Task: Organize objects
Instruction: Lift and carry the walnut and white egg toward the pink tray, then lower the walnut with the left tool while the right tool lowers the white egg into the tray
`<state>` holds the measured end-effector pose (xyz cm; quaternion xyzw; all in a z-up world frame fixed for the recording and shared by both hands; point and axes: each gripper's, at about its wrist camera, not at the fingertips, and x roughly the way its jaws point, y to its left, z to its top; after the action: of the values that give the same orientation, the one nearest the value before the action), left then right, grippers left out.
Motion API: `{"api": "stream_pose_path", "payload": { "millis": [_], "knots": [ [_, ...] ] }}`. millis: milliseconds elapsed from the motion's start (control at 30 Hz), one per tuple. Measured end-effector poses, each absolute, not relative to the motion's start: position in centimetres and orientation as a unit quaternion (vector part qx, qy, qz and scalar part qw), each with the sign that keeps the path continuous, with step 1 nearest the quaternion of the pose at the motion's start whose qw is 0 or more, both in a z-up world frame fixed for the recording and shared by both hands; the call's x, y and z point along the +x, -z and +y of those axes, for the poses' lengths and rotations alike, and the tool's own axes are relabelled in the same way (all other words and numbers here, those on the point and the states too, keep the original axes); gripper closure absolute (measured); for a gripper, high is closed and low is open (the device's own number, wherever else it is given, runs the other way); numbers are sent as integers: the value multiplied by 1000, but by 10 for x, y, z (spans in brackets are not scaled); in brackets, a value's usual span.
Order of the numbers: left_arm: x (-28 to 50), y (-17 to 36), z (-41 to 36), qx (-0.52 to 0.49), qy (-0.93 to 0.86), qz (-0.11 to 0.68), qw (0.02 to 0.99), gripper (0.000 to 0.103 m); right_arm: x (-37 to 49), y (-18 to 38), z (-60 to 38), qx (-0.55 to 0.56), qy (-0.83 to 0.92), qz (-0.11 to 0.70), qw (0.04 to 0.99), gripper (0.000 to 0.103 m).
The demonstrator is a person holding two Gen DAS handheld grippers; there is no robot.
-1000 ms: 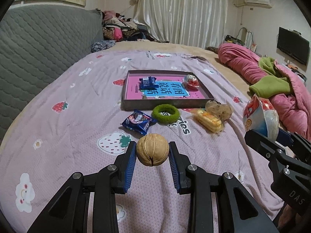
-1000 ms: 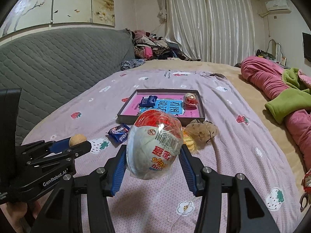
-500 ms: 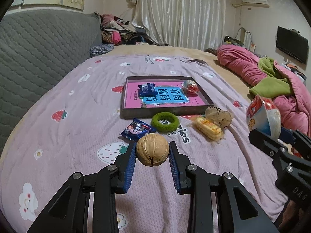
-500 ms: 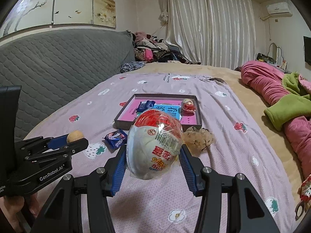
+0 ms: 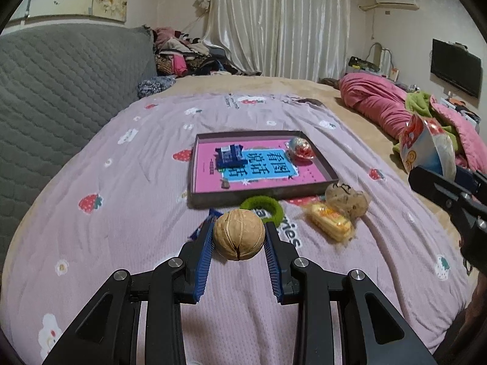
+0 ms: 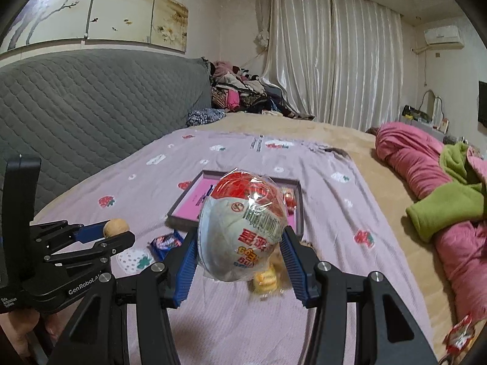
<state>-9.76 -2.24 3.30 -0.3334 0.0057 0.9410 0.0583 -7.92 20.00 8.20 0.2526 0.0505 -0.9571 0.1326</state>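
My left gripper (image 5: 239, 238) is shut on a tan walnut (image 5: 239, 234), held above the pink bedspread. My right gripper (image 6: 240, 245) is shut on a plastic-wrapped egg-shaped toy (image 6: 243, 226), red on top and white below. Ahead lies a shallow grey box (image 5: 261, 196) with a pink and blue book inside, a dark blue snack packet (image 5: 229, 155) and a foil ball (image 5: 299, 149). In front of the box lie a green hair ring (image 5: 263, 208), a yellow wrapped snack (image 5: 330, 223) and a wrapped brown cookie (image 5: 347, 200). A blue snack packet (image 6: 166, 241) lies near the walnut.
A grey quilted headboard (image 5: 61, 91) runs along the left. Pink and green bedding (image 6: 441, 194) is heaped on the right of the bed. Clothes pile (image 6: 240, 91) at the far end before white curtains. A small red wrapper (image 6: 461, 333) lies at the bed's right edge.
Both grippers have risen and moved forward toward the box, each keeping its hold. The box and the loose items look closer and lower in both views.
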Motion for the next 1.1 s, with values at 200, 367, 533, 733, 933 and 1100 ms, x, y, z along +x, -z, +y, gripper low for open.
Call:
{"api": "stream_pose_path", "payload": {
  "millis": [200,367,533,733,933,1100],
  "knots": [
    [-115,-48,-16,-325,-944,12,60,69,-96,-99,197,240,960,61,133,50],
    [-130,-61,-12,-317,-946,18,60,69,-111,-108,195,235,960,64,135,50],
    [-148,-73,-7,-309,-949,24,58,69,-127,-118,194,227,962,66,137,50],
    [-174,-86,-4,-301,-951,25,57,69,-154,-129,193,221,963,68,136,50],
    [-206,-99,-8,-296,-953,17,56,69,-186,-143,189,212,966,83,126,50],
    [-229,-110,-7,-285,-957,18,58,69,-214,-149,189,206,968,76,119,50]
  ]
}}
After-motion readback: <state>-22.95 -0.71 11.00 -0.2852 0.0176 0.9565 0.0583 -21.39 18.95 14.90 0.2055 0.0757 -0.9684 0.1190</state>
